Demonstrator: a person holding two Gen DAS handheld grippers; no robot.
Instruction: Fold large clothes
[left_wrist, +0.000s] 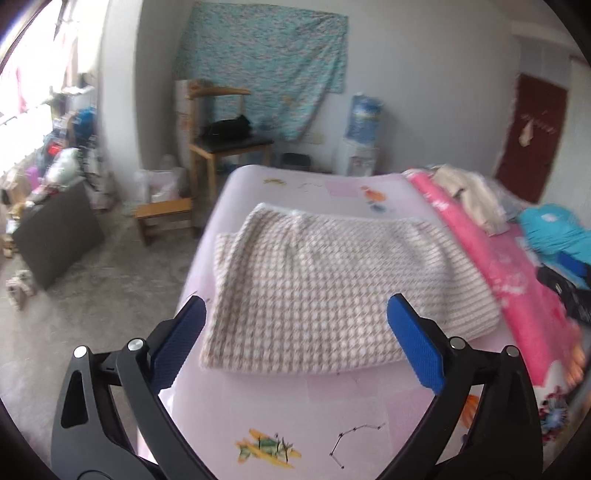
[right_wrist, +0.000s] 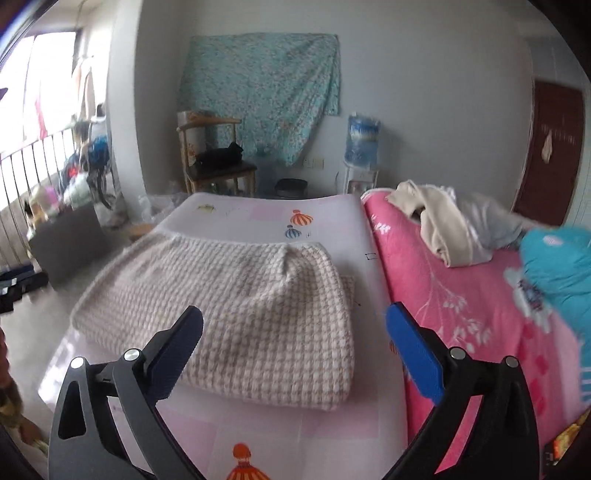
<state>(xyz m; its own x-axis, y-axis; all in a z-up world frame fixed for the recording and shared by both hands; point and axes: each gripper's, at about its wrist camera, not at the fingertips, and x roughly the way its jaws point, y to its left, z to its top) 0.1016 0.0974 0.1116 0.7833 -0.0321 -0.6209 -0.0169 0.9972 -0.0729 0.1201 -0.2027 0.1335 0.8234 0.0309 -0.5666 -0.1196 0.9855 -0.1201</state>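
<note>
- Folded houndstooth sweater (left_wrist: 332, 284): a beige-and-white knit garment, folded into a thick rectangular stack, lies flat on the pale pink mat (left_wrist: 295, 417) that covers the near side of the bed. The right wrist view shows the same garment (right_wrist: 240, 317) with its right edge near the mat's border.
- Left gripper (left_wrist: 295, 332): its jaws stand wide apart above the near edge of the sweater, blue pads (left_wrist: 413, 343) facing inward. Nothing lies between them, and they touch no cloth.
- Right gripper (right_wrist: 295, 336): its jaws are likewise spread wide and empty, held above the sweater's near right corner, clear of the fabric.
- Pink floral bedsheet (right_wrist: 461, 306): lies just beside the mat, on its right.
- Unfolded clothes: a cream garment (right_wrist: 436, 229) and a turquoise garment (right_wrist: 561, 266) lie heaped on the bedsheet, well apart from the sweater.
- Background: a wooden chair (left_wrist: 221, 147) stands against the far wall under a hanging teal patterned cloth (left_wrist: 266, 66); a water dispenser (right_wrist: 362, 147) stands to its right, and a dark red door (right_wrist: 554, 147) is at the far right.
</note>
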